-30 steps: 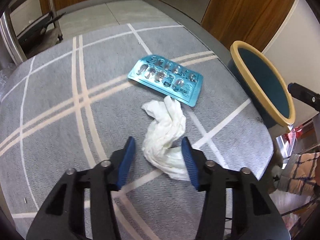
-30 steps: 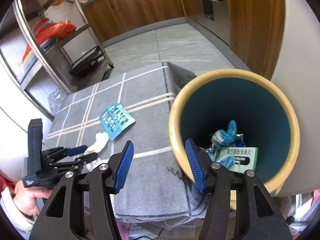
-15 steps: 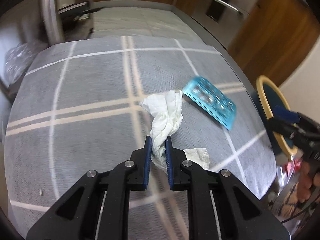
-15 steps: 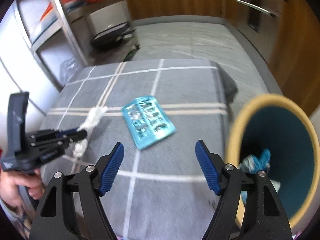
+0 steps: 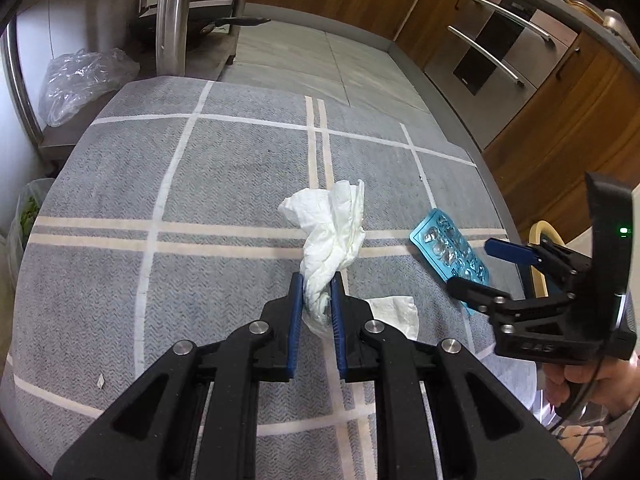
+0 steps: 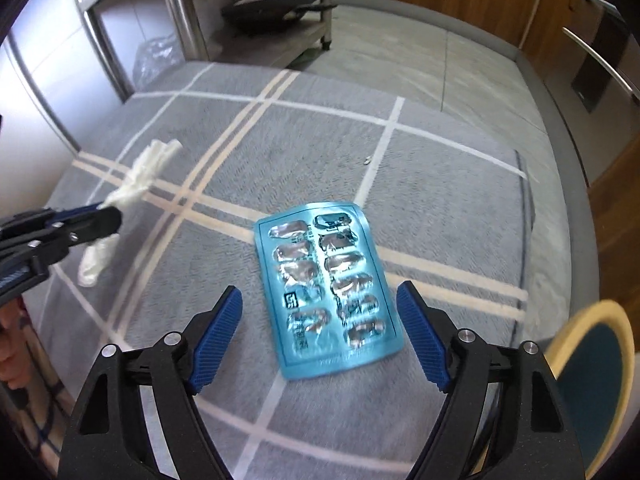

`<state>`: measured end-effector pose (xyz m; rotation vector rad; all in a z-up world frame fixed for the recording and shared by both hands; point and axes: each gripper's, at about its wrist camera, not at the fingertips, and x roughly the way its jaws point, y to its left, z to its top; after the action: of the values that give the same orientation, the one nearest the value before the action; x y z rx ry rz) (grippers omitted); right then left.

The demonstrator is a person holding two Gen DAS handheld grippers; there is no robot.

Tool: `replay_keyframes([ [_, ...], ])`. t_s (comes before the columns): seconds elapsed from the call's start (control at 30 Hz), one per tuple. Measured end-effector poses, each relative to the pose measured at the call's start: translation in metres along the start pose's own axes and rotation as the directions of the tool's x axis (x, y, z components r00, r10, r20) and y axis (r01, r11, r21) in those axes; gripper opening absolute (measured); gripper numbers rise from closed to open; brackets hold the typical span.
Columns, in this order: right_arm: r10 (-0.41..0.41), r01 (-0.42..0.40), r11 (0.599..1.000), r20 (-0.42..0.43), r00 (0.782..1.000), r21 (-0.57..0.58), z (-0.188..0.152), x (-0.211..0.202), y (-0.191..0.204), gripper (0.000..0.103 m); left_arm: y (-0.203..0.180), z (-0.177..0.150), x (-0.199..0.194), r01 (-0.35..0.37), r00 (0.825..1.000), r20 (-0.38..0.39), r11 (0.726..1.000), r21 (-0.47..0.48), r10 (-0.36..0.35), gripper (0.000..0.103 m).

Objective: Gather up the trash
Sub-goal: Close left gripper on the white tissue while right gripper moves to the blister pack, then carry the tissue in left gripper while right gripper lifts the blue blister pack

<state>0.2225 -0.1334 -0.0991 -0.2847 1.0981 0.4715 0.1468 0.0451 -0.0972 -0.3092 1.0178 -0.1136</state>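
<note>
A: Why's the left gripper (image 5: 316,284) clenched?
B: It's pinching the crumpled white tissue (image 5: 332,232) mid-table, likely bound for the yellow-rimmed bin (image 6: 592,360) off the right edge.
A: And the right gripper (image 6: 320,320)?
B: Its jaws are opening, straddling the empty blue blister pack (image 6: 326,288) near that edge without touching it.
A: The surface?
B: A grey checked tablecloth (image 6: 440,184); wooden kitchen cabinets (image 5: 568,128) beyond.

Soft even daylight, strong fisheye bending with dark corners, slight motion blur in right-wrist view.
</note>
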Motion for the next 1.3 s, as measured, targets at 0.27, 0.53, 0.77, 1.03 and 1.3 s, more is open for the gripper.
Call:
replay_keyframes([
  [0.27,-0.025,0.022,0.998,-0.041,0.999,-0.062,0.008,0.018,-0.001,0.083,-0.004,0.004,0.004,0.006,1.0,-0.001,1.0,-0.005,-0.006,0.013],
  [0.53,0.017,-0.018,0.999,-0.017,1.0,-0.049,0.003,0.014,0.003,0.071,-0.007,0.006,0.004,0.012,1.0,0.007,1.0,-0.008,-0.012,0.013],
  [0.77,0.047,-0.048,0.998,0.025,0.999,0.029,-0.013,-0.006,0.003,0.071,-0.013,0.008,0.0,0.027,0.999,0.021,1.0,-0.003,-0.027,0.013],
  [1.03,0.054,-0.071,0.988,0.121,0.991,0.141,-0.042,-0.057,-0.002,0.071,-0.026,0.008,-0.007,0.052,0.998,0.038,0.998,0.018,-0.053,0.013],
  [1.3,0.039,-0.093,0.959,0.199,0.979,0.268,-0.078,-0.098,-0.02,0.071,-0.054,0.008,-0.016,0.083,0.995,0.056,0.995,0.052,-0.086,0.013],
])
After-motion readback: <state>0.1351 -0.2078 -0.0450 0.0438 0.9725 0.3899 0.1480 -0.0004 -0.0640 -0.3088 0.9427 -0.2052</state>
